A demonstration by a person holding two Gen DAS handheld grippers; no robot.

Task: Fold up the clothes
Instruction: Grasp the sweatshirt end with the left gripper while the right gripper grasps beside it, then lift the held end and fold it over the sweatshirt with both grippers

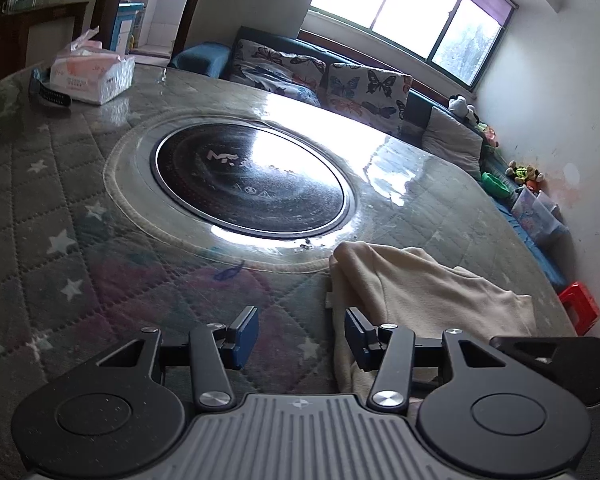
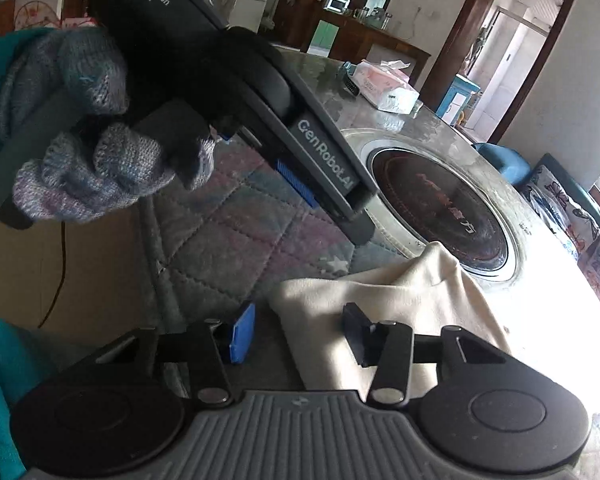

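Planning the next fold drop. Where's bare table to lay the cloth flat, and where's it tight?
Free: the quilted cover left of the cream cloth, from the cooktop ring to the near edge. Crowded: far left corner, with the tissue box and watch; near right, where the cloth lies.

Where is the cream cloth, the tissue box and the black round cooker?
cream cloth [image 1: 428,292], left wrist view, middle of the fabric.
tissue box [image 1: 94,76], left wrist view, its front side.
black round cooker [image 1: 252,178], left wrist view, glass centre.
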